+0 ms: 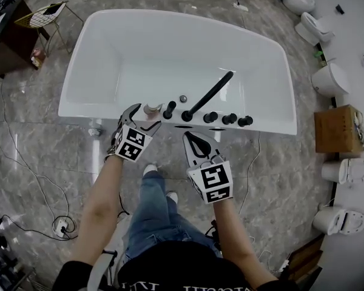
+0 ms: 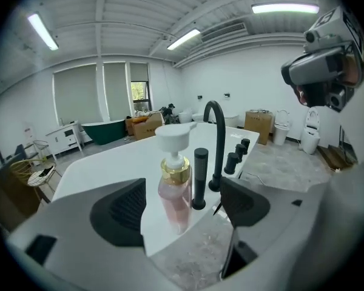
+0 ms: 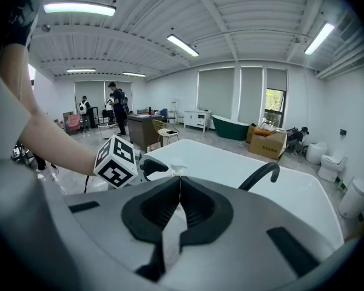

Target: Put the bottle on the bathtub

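The left gripper (image 1: pixel 147 116) is hovering at the near rim of the bathtub (image 1: pixel 85 111), with its 2 fingers (image 2: pixel 124 214) gaping wide. The bottle (image 2: pixel 173 194), pink with a gold collar and a white pump, is standing upright on the rim between those fingers. It is sitting a little nearer the left finger and touching neither. Just beyond the right finger a black handle (image 2: pixel 199 177) is rising from the rim. The curved spout (image 2: pixel 217 132) is standing behind the handle, and 3 knobs (image 2: pixel 238 153) are lining up past it. The right gripper (image 1: pixel 193 139) is hanging short of the rim over the floor (image 1: pixel 48 156), its 2 fingers (image 3: pixel 200 208) pressing together with nothing between them. Beyond their tips the left gripper's cube (image 3: pixel 116 162) is showing.
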The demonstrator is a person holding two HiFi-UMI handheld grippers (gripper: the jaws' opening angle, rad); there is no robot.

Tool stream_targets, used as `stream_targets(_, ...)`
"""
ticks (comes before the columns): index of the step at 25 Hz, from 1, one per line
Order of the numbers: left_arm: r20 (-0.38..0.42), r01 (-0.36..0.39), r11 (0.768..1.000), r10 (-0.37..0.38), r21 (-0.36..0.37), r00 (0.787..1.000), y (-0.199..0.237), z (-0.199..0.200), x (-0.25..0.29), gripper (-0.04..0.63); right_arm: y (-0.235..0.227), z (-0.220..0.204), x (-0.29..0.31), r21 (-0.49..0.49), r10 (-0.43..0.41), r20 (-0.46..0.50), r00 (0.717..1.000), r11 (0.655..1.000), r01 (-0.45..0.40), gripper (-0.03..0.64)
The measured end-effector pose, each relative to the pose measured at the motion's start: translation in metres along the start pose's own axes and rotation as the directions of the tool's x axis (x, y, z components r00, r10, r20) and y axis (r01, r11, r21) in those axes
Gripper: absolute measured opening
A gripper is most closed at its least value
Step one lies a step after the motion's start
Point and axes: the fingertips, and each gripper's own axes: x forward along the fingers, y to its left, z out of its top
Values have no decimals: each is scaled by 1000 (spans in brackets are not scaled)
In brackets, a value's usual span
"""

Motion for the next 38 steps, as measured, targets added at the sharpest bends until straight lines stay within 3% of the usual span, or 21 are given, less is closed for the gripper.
stream_targets(10, 100, -136, 990, 140, -48, 985, -36, 27, -85, 368, 18, 13, -88, 26, -6, 135, 991, 1000, 2, 15)
stream_targets(20, 180, -210, 975, 220, -73, 959, -105, 48, -168, 367, 41, 19, -175, 49, -24, 274, 962, 999, 11, 15)
stream_targets(31, 281, -303, 937, 342, -173, 897, -136, 72, -256, 365, 68, 35, -215, 0, -17, 337, 941, 1000, 18, 15)
stream_targets(38, 332, -312, 918, 382, -245, 862, -106, 80, -297, 348, 77, 57, -206, -1, -47, 356, 933, 999, 51, 15)
